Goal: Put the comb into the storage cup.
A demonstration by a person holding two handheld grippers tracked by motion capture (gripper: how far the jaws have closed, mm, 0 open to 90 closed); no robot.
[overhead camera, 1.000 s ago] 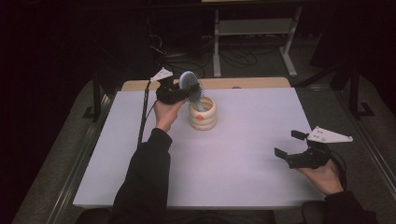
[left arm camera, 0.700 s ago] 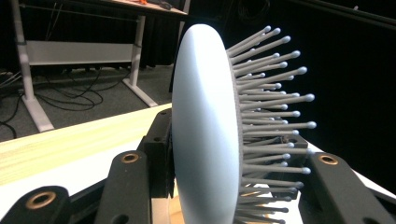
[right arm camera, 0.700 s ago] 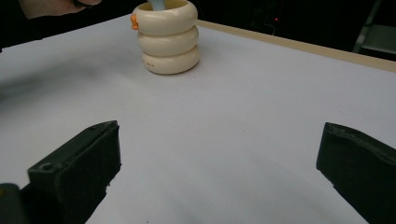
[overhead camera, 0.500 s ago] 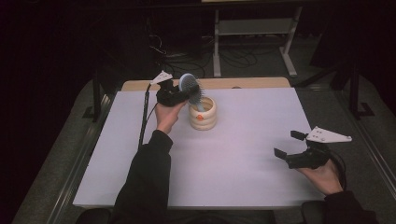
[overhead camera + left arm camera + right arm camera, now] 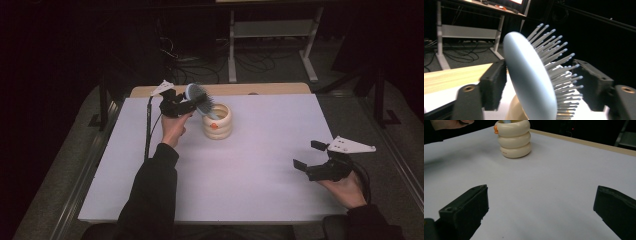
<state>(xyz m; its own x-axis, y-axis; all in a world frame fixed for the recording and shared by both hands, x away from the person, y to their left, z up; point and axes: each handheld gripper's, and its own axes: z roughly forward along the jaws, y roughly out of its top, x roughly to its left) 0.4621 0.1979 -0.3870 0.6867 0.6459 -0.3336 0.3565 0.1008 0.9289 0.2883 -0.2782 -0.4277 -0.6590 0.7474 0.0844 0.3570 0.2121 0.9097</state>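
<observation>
the hairbrush point(image 5: 199, 96) has been stood handle-down in the cream ribbed cup point(image 5: 217, 121), so the left gripper point(image 5: 192, 104) jaws have just been opening around its head; the right gripper point(image 5: 306, 161) is held spread, well apart, over the surface point(image 5: 260, 170).

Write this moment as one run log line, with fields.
left gripper: just opened, hairbrush between jaws | hairbrush handle in cream cup | right gripper: open, empty

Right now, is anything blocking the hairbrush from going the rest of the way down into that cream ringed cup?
Nothing visible does. The hairbrush leans with its handle end already in the cream ringed cup, its head between the left claw, whose jaws have just been opening.
</observation>
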